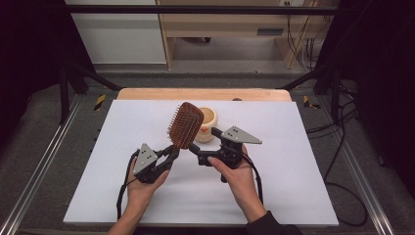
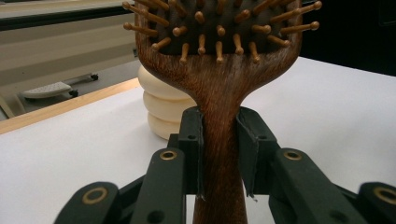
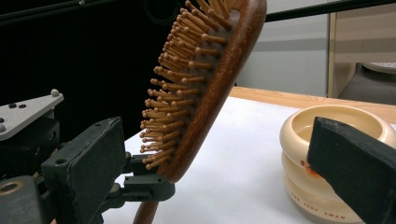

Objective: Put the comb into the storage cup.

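The brush point(image 1: 185, 125) is held off the surface point(image 1: 122, 147) by its handle, which is clamped between the jaws of the left gripper point(image 1: 169, 155); in the left gripper view the two pads are seen pressed against either side of the handle's neck point(image 2: 219, 135), just below the head. In the high view the brush's long axis runs from the handle at about 7 o'clock up to the head at about 1 o'clock, with the bristles point(image 3: 173, 100) turned toward the person's left. The right gripper point(image 1: 205, 147) is set just beside the brush, at about 4 o'clock of the head, and its jaws stand wide and hold nothing. In the right gripper view the brush's wooden back and edge are seen between those open jaws, leaning toward 1 o'clock, the lower head lying nearer the left pad point(image 3: 86, 163). A cream cup point(image 1: 208, 122) stands on the surface behind, at about 2 o'clock of the brush and partly covered by it. The coming move is judged to be a hand-over or a second grip: the right jaws are already astride the head's lower edge, so only a closing across the brush's thin side is called for
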{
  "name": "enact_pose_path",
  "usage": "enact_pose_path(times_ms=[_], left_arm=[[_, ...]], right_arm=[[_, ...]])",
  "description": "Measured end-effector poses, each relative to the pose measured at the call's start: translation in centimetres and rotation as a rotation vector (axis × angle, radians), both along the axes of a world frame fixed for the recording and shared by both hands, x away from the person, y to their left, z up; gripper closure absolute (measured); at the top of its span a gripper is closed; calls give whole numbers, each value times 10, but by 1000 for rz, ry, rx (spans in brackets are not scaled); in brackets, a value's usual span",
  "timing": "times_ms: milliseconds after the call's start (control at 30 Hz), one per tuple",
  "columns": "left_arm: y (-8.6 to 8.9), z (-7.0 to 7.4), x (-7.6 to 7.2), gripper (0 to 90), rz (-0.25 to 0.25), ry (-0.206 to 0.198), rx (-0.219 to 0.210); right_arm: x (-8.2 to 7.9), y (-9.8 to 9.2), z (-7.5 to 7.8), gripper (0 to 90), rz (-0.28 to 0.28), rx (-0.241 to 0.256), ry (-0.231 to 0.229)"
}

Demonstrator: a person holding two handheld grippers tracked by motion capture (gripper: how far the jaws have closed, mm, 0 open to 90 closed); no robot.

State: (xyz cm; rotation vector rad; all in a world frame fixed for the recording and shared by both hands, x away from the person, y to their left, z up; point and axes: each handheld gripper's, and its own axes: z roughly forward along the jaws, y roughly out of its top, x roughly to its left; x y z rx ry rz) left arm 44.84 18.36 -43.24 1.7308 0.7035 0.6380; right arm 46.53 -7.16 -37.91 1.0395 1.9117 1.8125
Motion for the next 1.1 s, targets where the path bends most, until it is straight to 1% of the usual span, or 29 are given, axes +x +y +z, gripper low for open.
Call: enact_pose_path(times_ms=[867, 1100], left_arm=[[-9, -1, -4, 726, -26, -7, 12], [-11, -2, -4, 726, -31, -8, 14]], right_arm=[[-4, 4, 3, 51, 27, 35, -3], [-4, 4, 4, 52, 29, 35, -5]])
